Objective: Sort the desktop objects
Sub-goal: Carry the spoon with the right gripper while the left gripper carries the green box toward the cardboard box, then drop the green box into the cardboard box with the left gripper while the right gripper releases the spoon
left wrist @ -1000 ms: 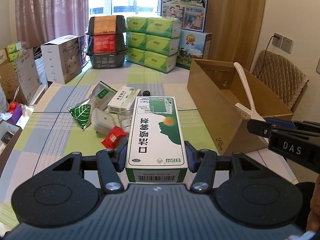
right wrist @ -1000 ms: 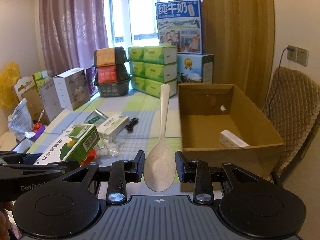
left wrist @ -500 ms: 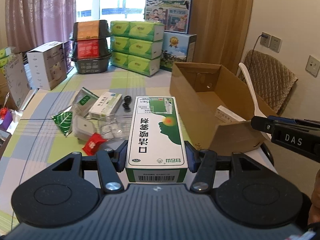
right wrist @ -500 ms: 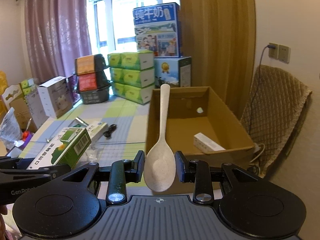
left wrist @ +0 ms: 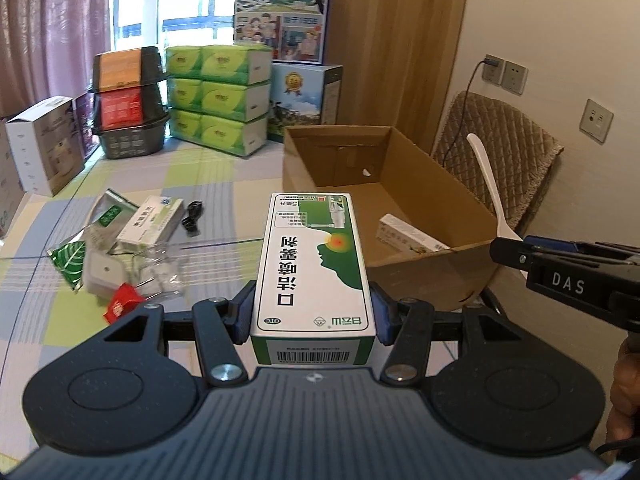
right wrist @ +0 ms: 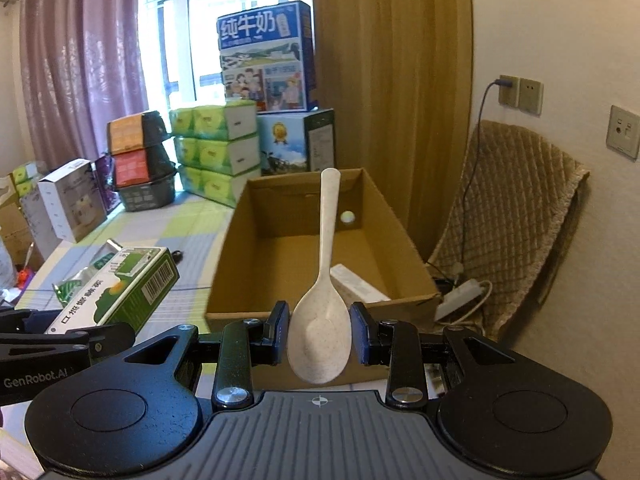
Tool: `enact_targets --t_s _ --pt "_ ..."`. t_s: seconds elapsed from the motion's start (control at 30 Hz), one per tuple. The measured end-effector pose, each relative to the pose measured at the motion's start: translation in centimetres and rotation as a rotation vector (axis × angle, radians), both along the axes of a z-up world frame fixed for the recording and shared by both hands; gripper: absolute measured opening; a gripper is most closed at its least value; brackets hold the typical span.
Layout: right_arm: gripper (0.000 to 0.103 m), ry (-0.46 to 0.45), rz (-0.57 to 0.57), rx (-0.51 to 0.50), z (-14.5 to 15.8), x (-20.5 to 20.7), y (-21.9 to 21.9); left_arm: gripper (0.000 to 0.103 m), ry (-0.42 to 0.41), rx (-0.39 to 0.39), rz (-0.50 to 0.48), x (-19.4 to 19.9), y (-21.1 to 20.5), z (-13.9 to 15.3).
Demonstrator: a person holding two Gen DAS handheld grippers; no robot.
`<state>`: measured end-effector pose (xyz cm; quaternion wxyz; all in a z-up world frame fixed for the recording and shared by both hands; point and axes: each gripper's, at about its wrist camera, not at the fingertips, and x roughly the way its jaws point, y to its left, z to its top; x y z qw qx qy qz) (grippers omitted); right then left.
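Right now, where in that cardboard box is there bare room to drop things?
Most of the box floor is bare, between its holed far wall and the small white carton lying near the front-right corner.

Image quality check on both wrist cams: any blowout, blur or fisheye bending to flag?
Left wrist: the window is blown out to white; the held green box prints sharp; the wall bows at the frame edge. Right wrist: the window is backlit and overexposed, so the curtain looks hazy; the spoon and cardboard box are crisp; black corners from fisheye vignetting.
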<state>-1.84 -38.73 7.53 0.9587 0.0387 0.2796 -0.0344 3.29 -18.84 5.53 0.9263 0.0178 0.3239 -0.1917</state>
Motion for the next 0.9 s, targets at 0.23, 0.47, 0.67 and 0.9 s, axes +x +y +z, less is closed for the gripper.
enact_targets --t_s 0.23,0.47,0.67,0.9 --pt "0.03 0.007 -0.007 -0.003 -0.1 0.9 -1.5 0.051 -0.003 -0.002 -0.027 1.2 -2.1 0.3" --pt "0.03 0.0 0.005 -0.027 0.3 3.1 -2.3 0.051 -0.005 -0.008 -0.043 3.2 -4.0 0.7" --pt "0.03 0.002 0.015 -0.012 0.9 6.2 -3.6 0.051 -0.003 -0.017 -0.057 5.5 -5.8 0.8" --pt "0.03 0.026 0.025 0.005 0.6 10.3 -4.9 0.051 0.014 -0.029 -0.065 8.6 -7.5 0.3"
